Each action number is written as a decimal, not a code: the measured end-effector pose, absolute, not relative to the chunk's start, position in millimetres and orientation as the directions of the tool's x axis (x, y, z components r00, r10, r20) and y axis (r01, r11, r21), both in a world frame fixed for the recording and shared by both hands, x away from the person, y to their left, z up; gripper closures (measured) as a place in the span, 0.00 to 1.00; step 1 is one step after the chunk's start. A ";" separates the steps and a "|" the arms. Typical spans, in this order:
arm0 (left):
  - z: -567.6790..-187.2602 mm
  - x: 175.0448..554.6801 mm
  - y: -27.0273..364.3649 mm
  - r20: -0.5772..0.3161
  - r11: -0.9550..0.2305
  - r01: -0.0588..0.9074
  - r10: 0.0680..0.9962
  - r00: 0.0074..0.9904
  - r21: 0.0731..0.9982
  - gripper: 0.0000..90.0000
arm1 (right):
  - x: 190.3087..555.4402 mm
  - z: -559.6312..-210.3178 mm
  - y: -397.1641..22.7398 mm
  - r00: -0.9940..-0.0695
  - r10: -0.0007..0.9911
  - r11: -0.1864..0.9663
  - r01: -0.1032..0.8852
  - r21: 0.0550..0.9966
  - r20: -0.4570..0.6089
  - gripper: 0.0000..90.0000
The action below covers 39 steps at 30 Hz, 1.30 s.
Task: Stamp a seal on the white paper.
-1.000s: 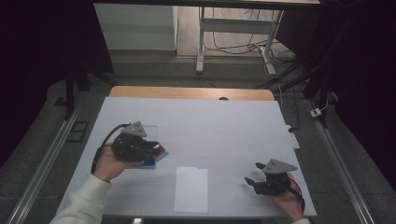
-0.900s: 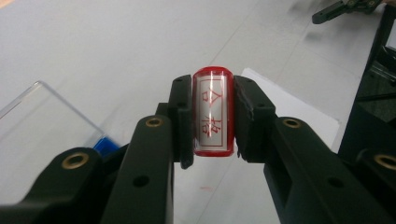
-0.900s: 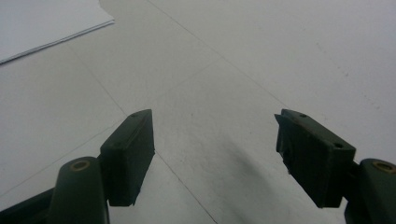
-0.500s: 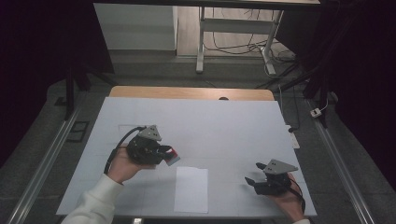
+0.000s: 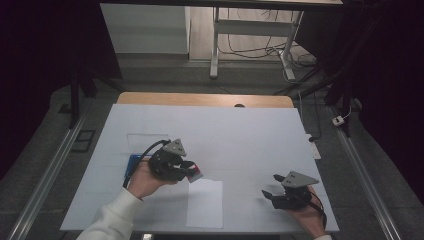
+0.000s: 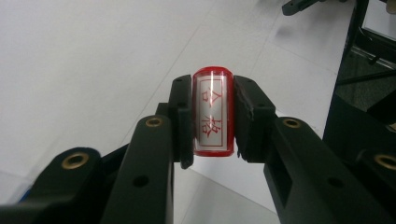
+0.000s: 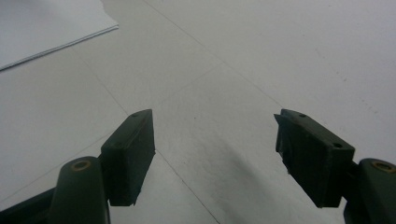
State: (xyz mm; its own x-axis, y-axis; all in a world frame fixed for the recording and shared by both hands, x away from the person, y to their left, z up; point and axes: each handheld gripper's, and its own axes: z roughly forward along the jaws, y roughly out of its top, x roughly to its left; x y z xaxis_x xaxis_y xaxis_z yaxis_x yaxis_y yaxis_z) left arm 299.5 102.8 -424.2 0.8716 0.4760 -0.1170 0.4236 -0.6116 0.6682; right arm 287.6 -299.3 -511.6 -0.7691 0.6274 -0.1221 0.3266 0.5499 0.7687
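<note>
1. Stamp (image 6: 213, 113) pinched in left gripper (image 5: 192, 172), long axis along jaws, just above paper's (image 5: 205, 202) top-left corner.
2. Paper below-right of stamp; left hand (image 5: 145, 180) nearer.
3. Right gripper (image 7: 212, 154) spread, empty, resting well apart.

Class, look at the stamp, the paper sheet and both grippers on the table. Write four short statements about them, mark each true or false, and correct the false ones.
1. The left gripper is clamped on a red stamp. True.
2. The right gripper holds the paper sheet. False: its jaws stand open and empty.
3. The stamp rests flat on the paper sheet. False: it is gripped beside the sheet's far-left corner.
4. A blue ink pad lies behind the left hand. True.
</note>
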 end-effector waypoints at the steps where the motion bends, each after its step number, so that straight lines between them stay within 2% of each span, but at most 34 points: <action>1: -425.0 299.9 100.8 -0.116 -0.615 0.421 0.472 0.874 0.666 0.78 | 287.6 -511.7 -299.2 -0.769 0.628 0.550 0.326 0.769 -0.122 0.31; 13: -441.6 299.0 74.2 -0.122 -0.668 0.404 0.428 0.896 0.626 0.78 | 287.1 -511.3 -298.4 -0.770 0.626 0.552 0.327 0.767 -0.122 0.31; 39: -470.5 288.6 53.1 -0.109 -0.744 0.398 0.407 0.907 0.537 0.78 | 287.5 -512.5 -298.4 -0.773 0.621 0.560 0.324 0.763 -0.127 0.31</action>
